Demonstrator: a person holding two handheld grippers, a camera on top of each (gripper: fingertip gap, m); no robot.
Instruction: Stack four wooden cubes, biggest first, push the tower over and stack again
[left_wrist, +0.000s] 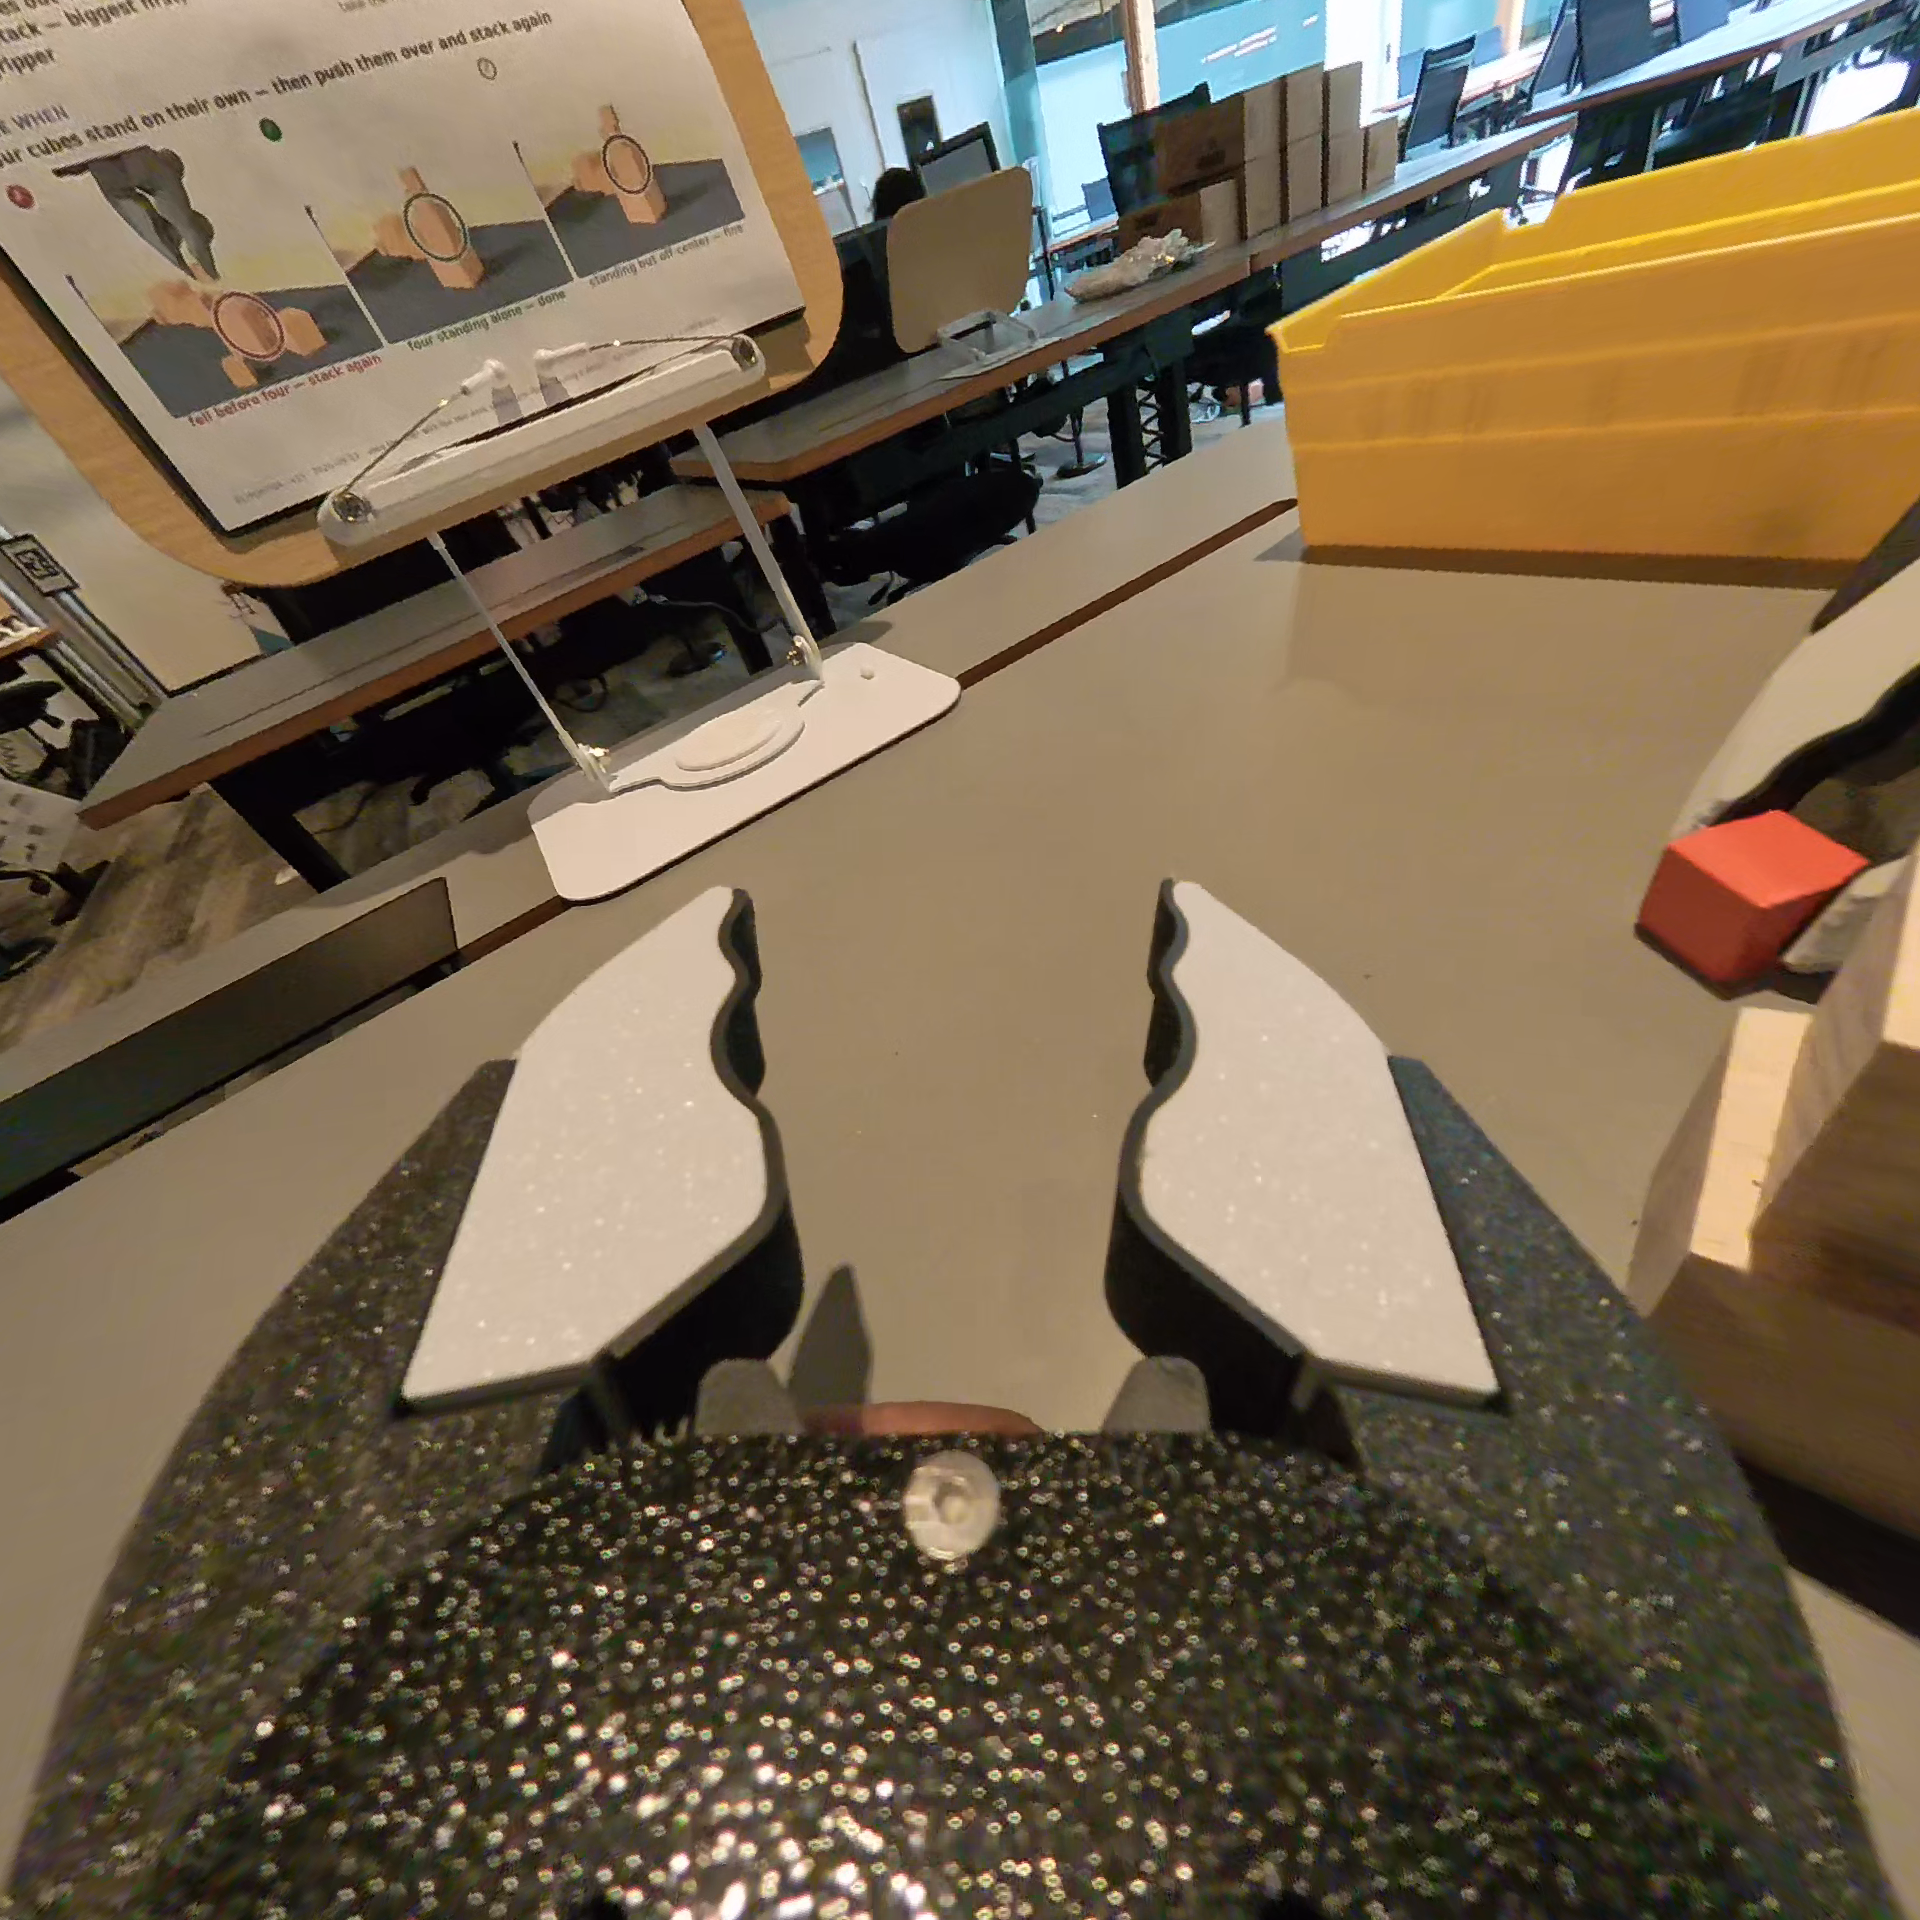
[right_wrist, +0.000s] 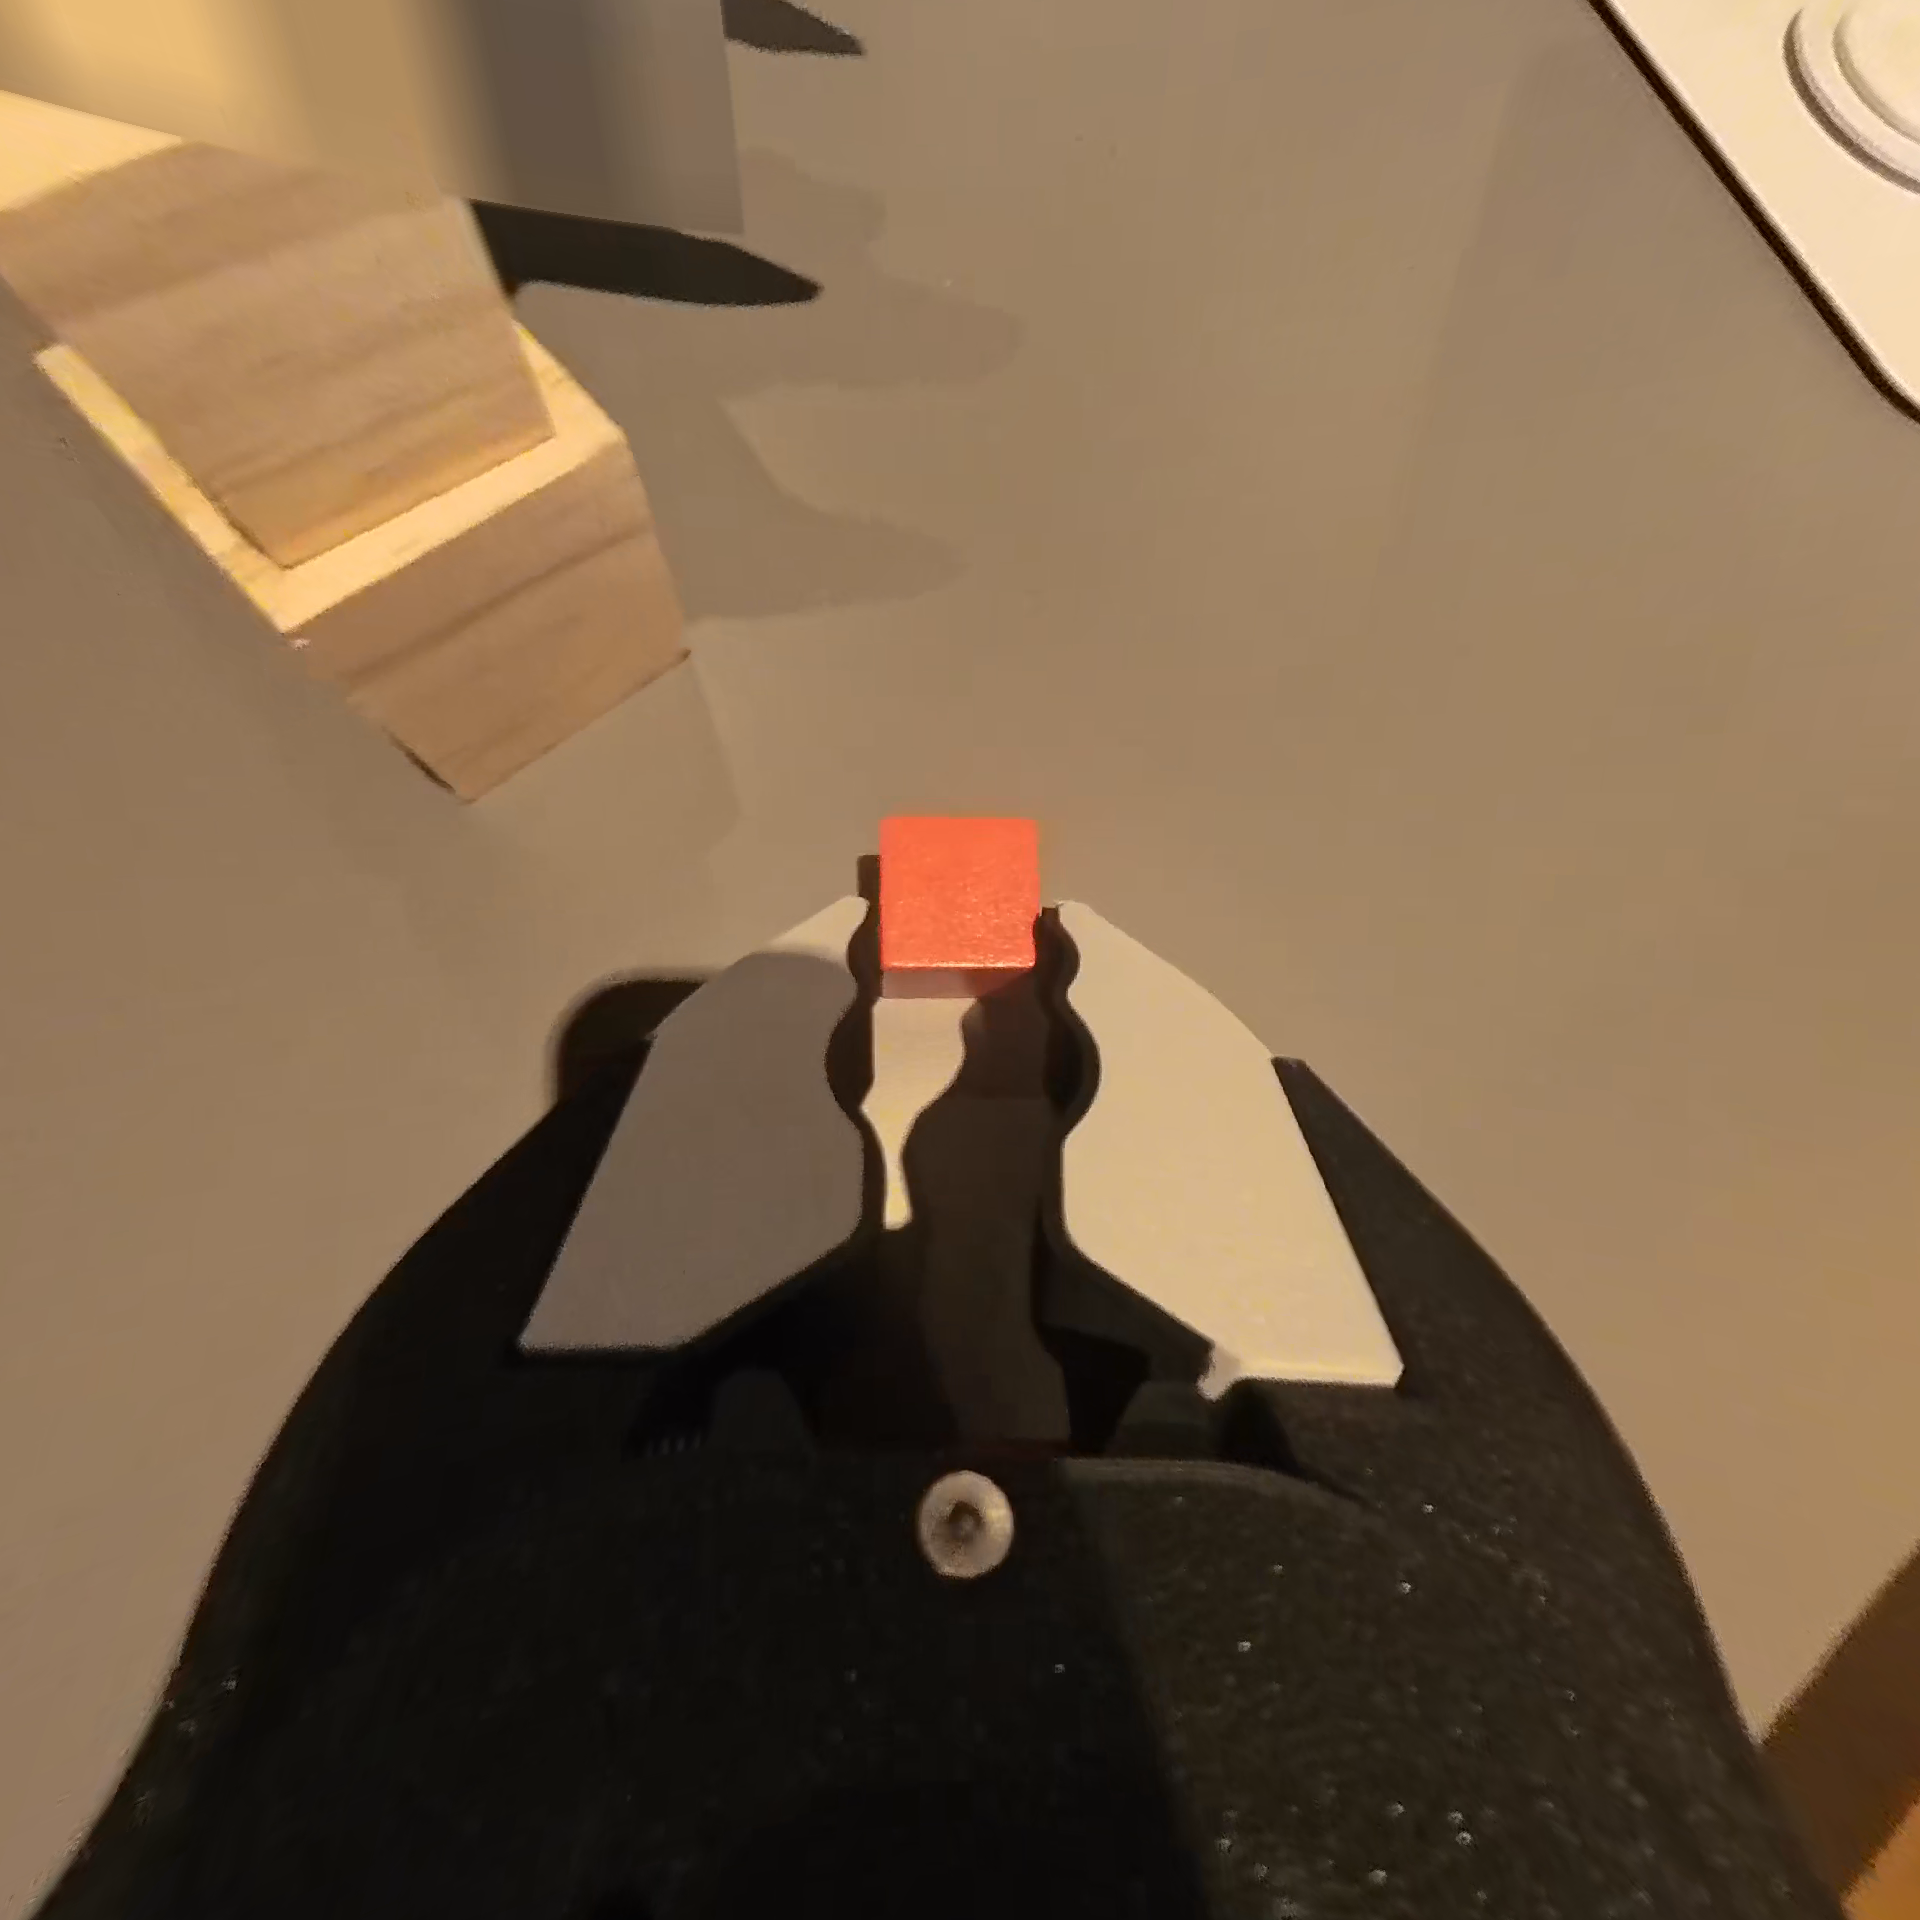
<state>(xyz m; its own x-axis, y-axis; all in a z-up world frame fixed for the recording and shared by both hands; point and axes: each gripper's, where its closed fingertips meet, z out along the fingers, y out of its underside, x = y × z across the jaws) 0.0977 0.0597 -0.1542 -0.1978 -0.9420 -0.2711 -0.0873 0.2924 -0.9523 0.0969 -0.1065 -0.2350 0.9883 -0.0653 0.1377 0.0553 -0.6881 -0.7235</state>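
My right gripper (right_wrist: 958, 914) is shut on a small red cube (right_wrist: 958, 899) and holds it above the grey table (right_wrist: 1247, 520). To its upper left stands a stack of plain wooden cubes: a smaller cube (right_wrist: 301, 343) on a bigger one (right_wrist: 499, 644); the stack's top is cut off. In the left wrist view the red cube (left_wrist: 1745, 904) shows at the right edge between the other gripper's fingers, above the wooden stack (left_wrist: 1808, 1195). My left gripper (left_wrist: 951, 914) is open and empty over bare table, left of the stack.
A white stand (left_wrist: 748, 748) holding an instruction board (left_wrist: 395, 229) sits at the table's far side; its base also shows in the right wrist view (right_wrist: 1808, 166). Yellow bins (left_wrist: 1600, 374) stand at the far right. Desks and chairs lie beyond. From the left gripper's tips to the wooden stack (left_wrist: 1808, 1195) is close to 9 cm.
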